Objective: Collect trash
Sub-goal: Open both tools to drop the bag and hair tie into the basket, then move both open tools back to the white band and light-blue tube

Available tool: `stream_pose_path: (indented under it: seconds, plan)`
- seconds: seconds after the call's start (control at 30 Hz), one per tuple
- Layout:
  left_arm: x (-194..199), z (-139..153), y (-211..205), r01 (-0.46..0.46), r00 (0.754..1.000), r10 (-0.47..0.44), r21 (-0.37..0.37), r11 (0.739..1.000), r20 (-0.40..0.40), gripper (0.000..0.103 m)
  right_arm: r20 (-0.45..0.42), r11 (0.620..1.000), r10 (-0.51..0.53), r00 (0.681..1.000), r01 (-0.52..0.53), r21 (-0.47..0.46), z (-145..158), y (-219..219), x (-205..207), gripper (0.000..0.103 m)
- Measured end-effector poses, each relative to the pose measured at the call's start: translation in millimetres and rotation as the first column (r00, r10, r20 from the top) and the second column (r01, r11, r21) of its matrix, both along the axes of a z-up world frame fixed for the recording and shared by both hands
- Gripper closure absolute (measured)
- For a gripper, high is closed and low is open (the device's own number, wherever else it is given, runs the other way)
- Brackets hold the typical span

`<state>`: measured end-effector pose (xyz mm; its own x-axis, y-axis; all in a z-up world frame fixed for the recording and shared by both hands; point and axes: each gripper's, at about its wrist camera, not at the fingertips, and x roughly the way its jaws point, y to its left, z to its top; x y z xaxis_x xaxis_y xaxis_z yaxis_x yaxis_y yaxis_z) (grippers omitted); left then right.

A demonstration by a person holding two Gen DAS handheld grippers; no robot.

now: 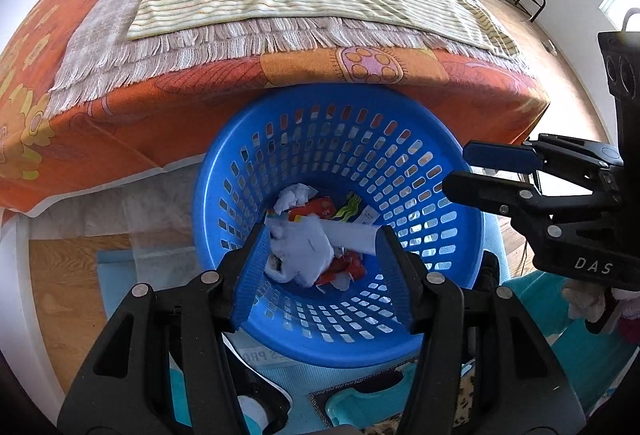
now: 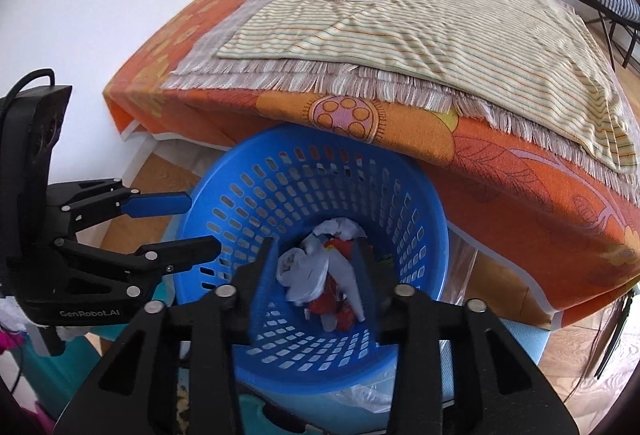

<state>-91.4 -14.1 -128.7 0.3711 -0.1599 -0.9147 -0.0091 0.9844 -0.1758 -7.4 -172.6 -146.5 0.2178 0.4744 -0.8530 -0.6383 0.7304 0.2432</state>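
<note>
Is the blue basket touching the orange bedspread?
Touching. In the right wrist view the orange bedspread drapes over the blue basket's far rim, no gap visible.
</note>
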Motion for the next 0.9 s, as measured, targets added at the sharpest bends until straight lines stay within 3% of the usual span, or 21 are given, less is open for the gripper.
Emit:
stream_pose_path:
  seconds: [0.47,0.53,0.6,0.73,0.8,0.9]
  plan:
    - [5.7,9.4,1.8,-0.011,1.000,0.011,0.000,1.000,0.026,0.047,-0.036,0.998,-0.047,0.998,0.045,-0.045,-3.4,-3.8,11.4,0.060]
    - [8.2,13.4,3.1,-0.017,0.999,0.017,-0.006,1.000,0.032,0.047,-0.034,0.997,-0.057,0.998,0.055,-0.045,0.8,-4.8,14.7,0.055]
    - [13.2,19.9,4.3,-0.018,0.999,0.018,-0.012,1.000,0.042,0.047,-0.014,0.997,-0.066,0.998,0.065,-0.052,7.8,-5.2,18.5,0.044]
    - [30.4,39.8,8.7,-0.023,0.996,0.025,-0.016,1.000,0.082,0.047,0.033,0.995,-0.076,0.997,0.078,-0.057,26.7,-5.7,28.1,0.039]
    - [39.9,48.9,12.4,-0.030,0.995,0.032,-0.024,0.999,0.098,0.047,0.066,0.994,-0.071,0.995,0.076,-0.081,36.0,-4.1,35.4,0.031]
    - [59.0,64.9,18.0,-0.036,0.991,0.037,-0.011,0.999,0.128,0.047,0.118,0.990,-0.058,0.991,0.073,-0.119,46.2,-2.7,46.7,0.030]
